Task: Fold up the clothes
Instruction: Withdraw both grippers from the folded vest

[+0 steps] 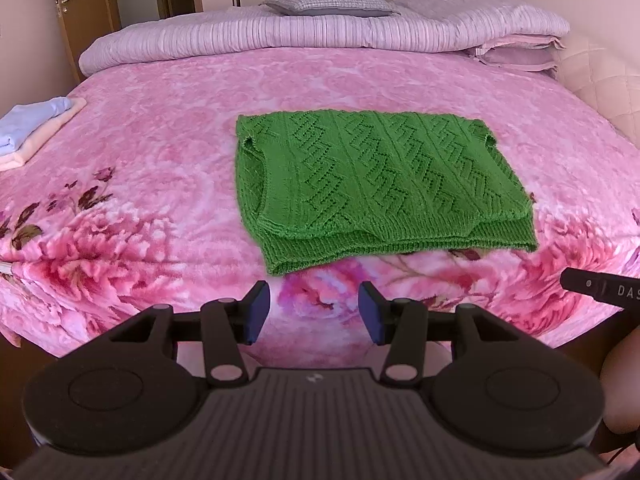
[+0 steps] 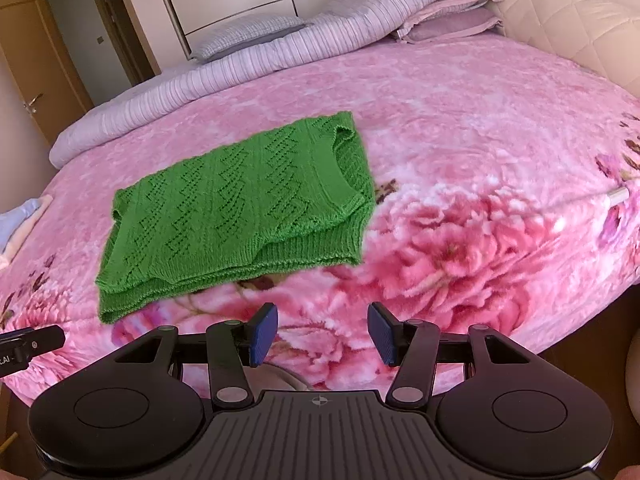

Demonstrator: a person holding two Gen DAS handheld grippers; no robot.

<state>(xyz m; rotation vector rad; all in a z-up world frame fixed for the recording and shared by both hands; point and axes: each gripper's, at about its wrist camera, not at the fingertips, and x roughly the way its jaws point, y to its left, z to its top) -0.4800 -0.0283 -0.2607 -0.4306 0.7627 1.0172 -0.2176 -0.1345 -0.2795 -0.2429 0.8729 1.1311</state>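
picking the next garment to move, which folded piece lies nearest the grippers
The green knitted sweater, folded mid-bed; the pale blue and cream pieces sit far off at the bed's edge.

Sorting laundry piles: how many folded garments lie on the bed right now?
3: the green knit sweater mid-blanket, plus a light blue piece stacked on a peach piece at the bed's left edge. More could be hidden in that stack.

Sweater [image 1: 372, 184] lies on the bed [image 1: 168, 184], pillows [image 1: 328, 0] behind it.
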